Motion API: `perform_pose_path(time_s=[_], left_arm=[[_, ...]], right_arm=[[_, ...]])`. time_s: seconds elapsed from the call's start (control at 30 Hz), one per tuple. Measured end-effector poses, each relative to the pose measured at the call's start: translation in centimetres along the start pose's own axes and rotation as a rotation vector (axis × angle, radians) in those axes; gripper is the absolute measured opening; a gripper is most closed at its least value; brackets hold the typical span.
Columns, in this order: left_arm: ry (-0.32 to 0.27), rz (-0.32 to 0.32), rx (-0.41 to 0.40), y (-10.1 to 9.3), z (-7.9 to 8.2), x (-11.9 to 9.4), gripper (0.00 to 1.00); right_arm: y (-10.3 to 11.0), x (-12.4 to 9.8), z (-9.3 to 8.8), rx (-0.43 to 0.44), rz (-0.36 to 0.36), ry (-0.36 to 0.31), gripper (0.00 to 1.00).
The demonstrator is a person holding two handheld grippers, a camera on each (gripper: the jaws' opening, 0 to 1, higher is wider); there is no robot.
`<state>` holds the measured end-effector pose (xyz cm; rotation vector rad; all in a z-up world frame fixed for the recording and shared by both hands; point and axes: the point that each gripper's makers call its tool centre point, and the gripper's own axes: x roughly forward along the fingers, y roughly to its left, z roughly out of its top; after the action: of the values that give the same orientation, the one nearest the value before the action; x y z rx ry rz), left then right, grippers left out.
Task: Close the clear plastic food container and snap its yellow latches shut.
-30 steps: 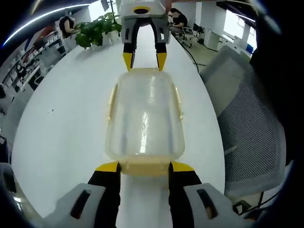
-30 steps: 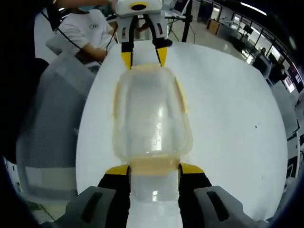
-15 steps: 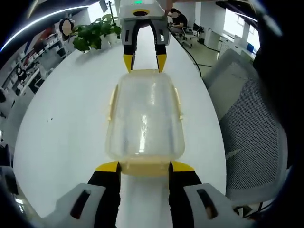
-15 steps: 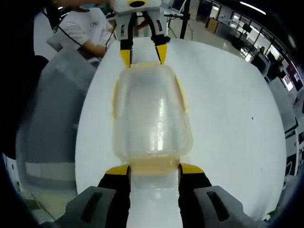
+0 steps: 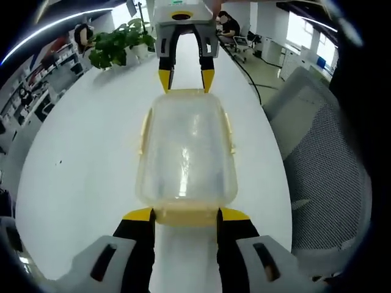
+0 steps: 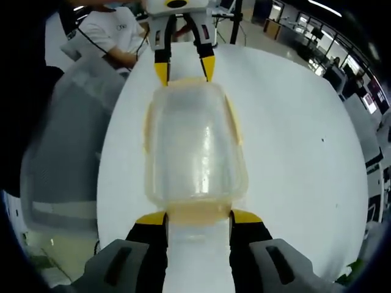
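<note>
In the left gripper view: clear plastic food container (image 5: 187, 151) lid-on at mid-table, left gripper (image 5: 186, 215) spread, tips flanking the near yellow end latch (image 5: 186, 217); right gripper (image 5: 186, 78) likewise spread at the far end. Side latches seemingly folded down. Mesh chair (image 5: 324, 159) past the table edge.

In the right gripper view: same container (image 6: 194, 151), right gripper (image 6: 198, 217) wide at its near latch (image 6: 198, 213); end latches probably left. White table (image 6: 293, 146) open all round.

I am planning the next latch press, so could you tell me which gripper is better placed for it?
Neither clearly. The left gripper and right gripper each straddle the end latch at their own end of the container, jaws open. Each looks placed for its own end; the long-side latches lie between them.
</note>
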<state>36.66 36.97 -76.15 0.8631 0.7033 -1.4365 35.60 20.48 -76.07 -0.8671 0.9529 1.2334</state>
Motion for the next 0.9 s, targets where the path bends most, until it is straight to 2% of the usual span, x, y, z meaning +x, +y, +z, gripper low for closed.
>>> perform_pose_path(time_s=[0.43, 0.9], left_arm=[[-0.006, -0.011, -0.004, -0.1, 1.4, 1.5, 0.38], [-0.018, -0.015, -0.005, 0.3, 2.6, 2.2, 0.38]], right_arm=[[-0.1, -0.2, -2.1, 0.003, -0.003, 0.019, 0.38], [-0.5, -0.5, -3.5, 0.018, -0.004, 0.031, 0.38]])
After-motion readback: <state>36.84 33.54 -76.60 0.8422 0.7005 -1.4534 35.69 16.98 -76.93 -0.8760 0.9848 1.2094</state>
